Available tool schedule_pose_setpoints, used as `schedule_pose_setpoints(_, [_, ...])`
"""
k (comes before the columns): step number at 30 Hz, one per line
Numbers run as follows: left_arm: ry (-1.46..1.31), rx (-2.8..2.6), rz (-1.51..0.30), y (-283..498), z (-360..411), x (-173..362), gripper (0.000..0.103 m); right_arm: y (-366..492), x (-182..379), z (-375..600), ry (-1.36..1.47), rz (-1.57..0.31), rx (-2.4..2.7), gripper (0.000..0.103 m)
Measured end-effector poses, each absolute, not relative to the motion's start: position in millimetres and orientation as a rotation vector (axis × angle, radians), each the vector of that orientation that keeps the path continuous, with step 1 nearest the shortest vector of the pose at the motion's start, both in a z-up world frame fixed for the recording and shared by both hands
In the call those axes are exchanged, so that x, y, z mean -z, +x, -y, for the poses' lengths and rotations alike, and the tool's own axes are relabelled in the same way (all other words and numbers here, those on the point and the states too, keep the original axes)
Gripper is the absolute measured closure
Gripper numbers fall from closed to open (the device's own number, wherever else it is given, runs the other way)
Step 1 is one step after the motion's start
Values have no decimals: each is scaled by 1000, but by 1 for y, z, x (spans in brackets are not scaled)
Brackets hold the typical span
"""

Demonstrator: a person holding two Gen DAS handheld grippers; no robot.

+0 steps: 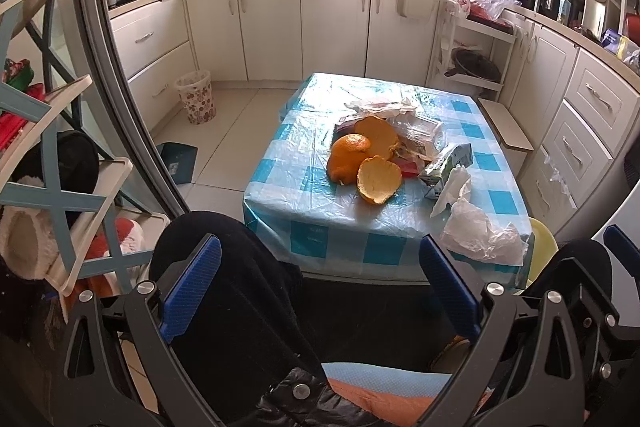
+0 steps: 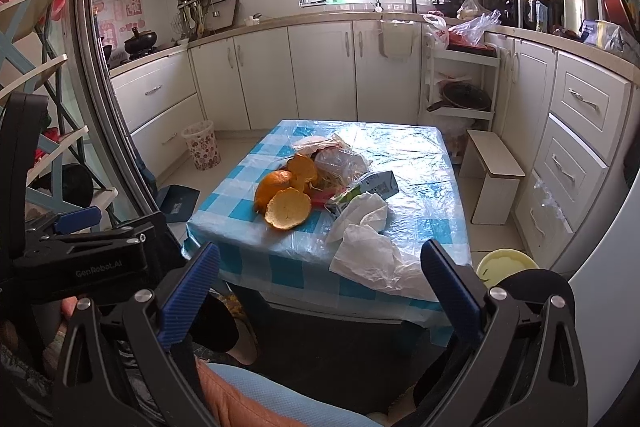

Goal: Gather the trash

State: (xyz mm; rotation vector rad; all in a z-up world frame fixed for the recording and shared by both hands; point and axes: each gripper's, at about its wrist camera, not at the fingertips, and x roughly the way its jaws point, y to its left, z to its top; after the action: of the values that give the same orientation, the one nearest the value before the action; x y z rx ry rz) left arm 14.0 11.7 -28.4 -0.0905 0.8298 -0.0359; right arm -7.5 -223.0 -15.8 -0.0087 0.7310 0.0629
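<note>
A heap of trash lies on the small table with the blue-checked cloth (image 1: 320, 239) (image 2: 248, 263): orange peels (image 1: 362, 159) (image 2: 286, 197), a crushed drink carton (image 1: 448, 165) (image 2: 370, 187), clear wrappers (image 1: 416, 131) (image 2: 340, 159), and crumpled white tissue and a plastic bag (image 1: 476, 227) (image 2: 368, 251) at the near right corner. My left gripper (image 1: 320, 287) is open and empty, held low in front of the table above the person's lap. My right gripper (image 2: 320, 291) is open and empty, short of the table's near edge. The left gripper's body (image 2: 80, 251) shows at the left of the right wrist view.
A flowered waste basket (image 1: 196, 97) (image 2: 202, 145) stands on the floor by the left cabinets. A dark dustpan (image 1: 178, 161) (image 2: 178, 203) lies on the floor. A white step stool (image 2: 494, 175) stands right of the table, a yellow bowl (image 2: 504, 265) near it. A rack (image 1: 52, 167) stands at left.
</note>
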Motion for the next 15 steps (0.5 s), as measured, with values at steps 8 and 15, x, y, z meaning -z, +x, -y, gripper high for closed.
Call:
schedule_pose_setpoints(8, [-32,24,-836,61,-18,52,8,36,42,240,47,-754,-64,6])
schedule_pose_setpoints(15, [-16,61,-908,114,-5,82,8,77,75,254,111,-841,-69,6])
